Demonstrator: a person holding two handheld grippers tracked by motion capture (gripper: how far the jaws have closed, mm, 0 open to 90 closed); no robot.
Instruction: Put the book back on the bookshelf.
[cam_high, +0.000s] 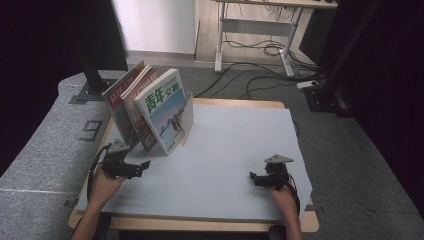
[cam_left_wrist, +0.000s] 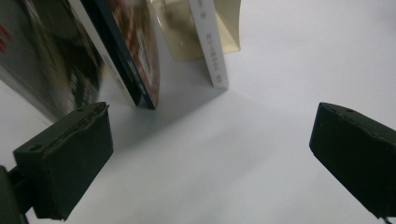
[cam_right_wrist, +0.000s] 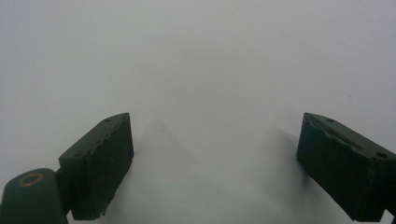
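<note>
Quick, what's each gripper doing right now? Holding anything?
Left gripper: open, holding nothing, near the leaning books.
Right gripper: open, holding nothing, over the white sheet.

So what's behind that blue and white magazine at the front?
Behind the blue and white magazine lean two more books, mostly covered; a beige bookend props its right side.

Lab or office, desk (cam_high: 260, 22), floor cables (cam_high: 260, 50)
</note>
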